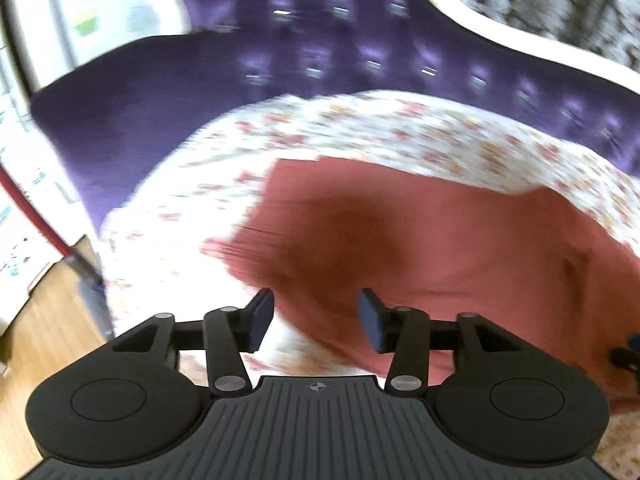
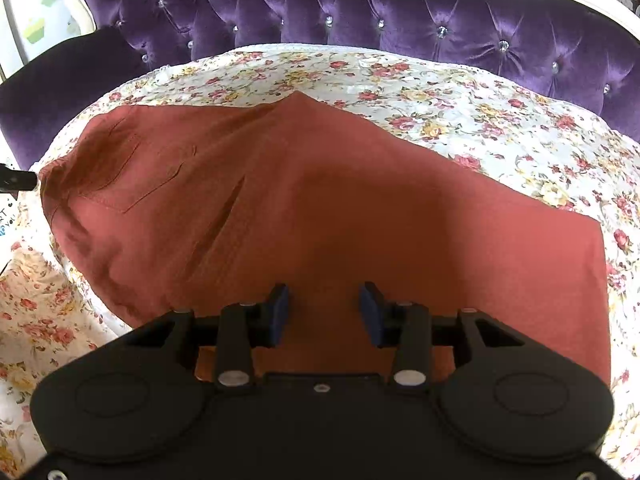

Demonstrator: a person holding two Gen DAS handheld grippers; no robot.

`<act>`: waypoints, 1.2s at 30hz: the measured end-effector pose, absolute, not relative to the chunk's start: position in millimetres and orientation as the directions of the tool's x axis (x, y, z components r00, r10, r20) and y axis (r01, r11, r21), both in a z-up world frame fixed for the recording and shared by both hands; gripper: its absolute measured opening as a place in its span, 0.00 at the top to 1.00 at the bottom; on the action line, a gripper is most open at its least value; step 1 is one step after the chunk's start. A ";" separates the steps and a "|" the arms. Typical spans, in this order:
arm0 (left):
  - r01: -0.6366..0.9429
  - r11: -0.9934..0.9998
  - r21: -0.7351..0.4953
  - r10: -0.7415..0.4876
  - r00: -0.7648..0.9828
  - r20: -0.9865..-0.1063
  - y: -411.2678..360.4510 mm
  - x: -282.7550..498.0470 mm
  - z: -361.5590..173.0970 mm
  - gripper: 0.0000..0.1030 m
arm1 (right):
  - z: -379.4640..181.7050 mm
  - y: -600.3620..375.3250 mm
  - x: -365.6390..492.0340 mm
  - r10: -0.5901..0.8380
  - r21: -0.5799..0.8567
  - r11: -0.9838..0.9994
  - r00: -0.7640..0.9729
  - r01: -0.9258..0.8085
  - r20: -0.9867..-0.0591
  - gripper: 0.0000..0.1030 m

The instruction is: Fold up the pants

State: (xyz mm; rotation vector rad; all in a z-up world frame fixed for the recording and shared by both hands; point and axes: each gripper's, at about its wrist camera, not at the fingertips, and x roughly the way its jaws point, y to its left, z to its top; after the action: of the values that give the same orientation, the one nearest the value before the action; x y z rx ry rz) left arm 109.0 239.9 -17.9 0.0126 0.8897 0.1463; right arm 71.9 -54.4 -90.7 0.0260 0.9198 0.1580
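Rust-red cotton pants (image 2: 320, 200) lie spread flat on a white bedsheet printed with small red and yellow flowers (image 2: 500, 120), in front of a purple button-tufted velvet headboard (image 2: 360, 12). In the right wrist view they read as a broad slab, a peaked edge toward the headboard, a pocket seam and creases on the left part, a straight edge at right.

Left gripper (image 1: 316, 316): fingers spread, nothing between the blue pads (image 1: 262, 314); below them, the near edge of the pants and bare sheet. View heavily motion-blurred.

Right gripper (image 2: 324, 312): fingers spread over the red cloth, pinching nothing; whether the tips touch the fabric, cannot tell.

Step in hand, as judged: between folds. Both grippers empty above the garment, one fold seemingly laid, since the pants look doubled.

Next move calls for: each gripper takes one corner of one end, catching all layers, then lifts and carries it across to the opposite end without dragging the lower layer.
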 end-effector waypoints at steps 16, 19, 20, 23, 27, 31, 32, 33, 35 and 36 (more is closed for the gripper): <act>-0.169 0.961 -0.217 -0.083 0.574 -0.815 305.3 130.8 -66.9 0.50 | -91.4 -48.6 75.8 0.132 0.068 0.989 0.588 -0.131 -0.798 0.46; -0.163 0.962 -0.221 -0.093 0.564 -0.821 303.0 142.5 -77.5 0.46 | -91.1 -46.3 78.0 0.128 0.059 0.989 0.585 -0.134 -0.801 0.45; -0.161 0.960 -0.228 -0.102 0.558 -0.823 302.6 146.6 -81.0 0.44 | -91.1 -46.0 78.5 0.128 0.059 0.989 0.584 -0.135 -0.801 0.45; -0.170 0.954 -0.246 -0.110 0.566 -0.817 302.9 154.5 -86.9 0.35 | -91.1 -46.0 79.6 0.131 0.062 0.989 0.584 -0.136 -0.801 0.44; -0.174 0.961 -0.214 -0.072 0.591 -0.804 299.7 160.8 -85.9 0.35 | -90.8 -44.6 79.6 0.127 0.057 0.989 0.585 -0.137 -0.801 0.44; -0.174 0.970 -0.168 -0.016 0.644 -0.765 291.0 157.5 -76.0 0.79 | -90.9 -43.9 78.5 0.126 0.053 0.989 0.591 -0.139 -0.797 0.44; -0.172 0.974 -0.146 0.002 0.654 -0.757 287.6 156.0 -70.9 0.81 | -90.4 -43.9 78.6 0.126 0.053 0.989 0.590 -0.138 -0.797 0.44; -0.166 0.978 -0.127 0.015 0.662 -0.749 284.3 154.5 -65.1 0.81 | -89.1 -43.3 78.9 0.123 0.054 0.990 0.590 -0.133 -0.798 0.46; -0.157 0.982 -0.107 0.029 0.677 -0.736 278.4 152.2 -52.4 0.82 | -83.7 -44.6 79.4 0.121 0.071 0.992 0.604 -0.106 -0.788 0.55; -0.147 0.983 -0.106 0.024 0.686 -0.727 276.4 150.3 -45.9 0.82 | -80.0 -45.6 80.4 0.145 0.103 0.989 0.616 -0.103 -0.775 0.58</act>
State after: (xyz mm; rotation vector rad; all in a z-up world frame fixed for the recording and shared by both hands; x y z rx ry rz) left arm 150.3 276.4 -45.9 -0.1603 0.8096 0.0963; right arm 80.4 -45.6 -80.0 0.0499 0.8963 0.1428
